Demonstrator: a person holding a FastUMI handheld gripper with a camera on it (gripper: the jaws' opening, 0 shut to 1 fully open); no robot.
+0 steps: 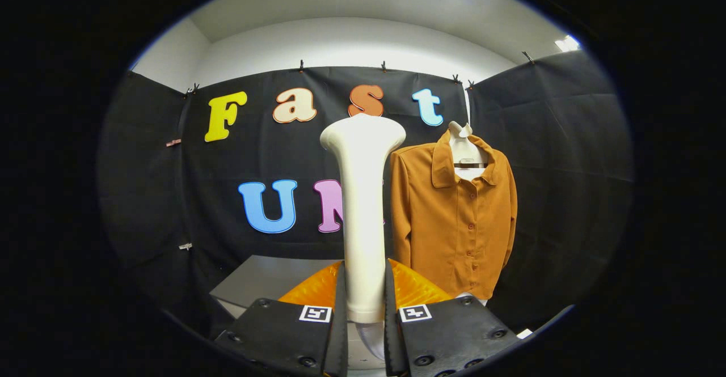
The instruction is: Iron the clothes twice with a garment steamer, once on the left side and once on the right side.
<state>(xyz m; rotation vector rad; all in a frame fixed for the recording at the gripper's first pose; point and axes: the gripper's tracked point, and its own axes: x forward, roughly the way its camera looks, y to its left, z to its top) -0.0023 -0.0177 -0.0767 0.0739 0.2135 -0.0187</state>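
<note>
Gripper view has my claw (pixel 364 314) clenched on the garment steamer (pixel 363 212): both fingers press against the lower part of its pale handle, one on each side, and the body rises straight up from between them to a flared head above. So I have the tool in hand, upright, its long axis running vertically from my fingertips toward the ceiling.

The shirt (pixel 454 218), a rust-orange button-front with a collar, hangs on a hanger (pixel 466 147) against the booth's dark wall. It lies beyond my fingers and off to the right of the steamer, well apart from the head, not touching it. Its long axis is vertical too, parallel to the steamer, with the button line running down the middle. The sleeve side nearer to my claw is the one facing the steamer; the far side sits further right.

Just ahead of my fingers, behind the handle, I see an orange translucent object (pixel 417 289) resting on a grey table (pixel 255 280); I cannot tell what it is.

I judge no pass has begun. The coming move turns on that offset: I would need to carry the head forward and rightward to meet the nearer half of the shirt first.
</note>
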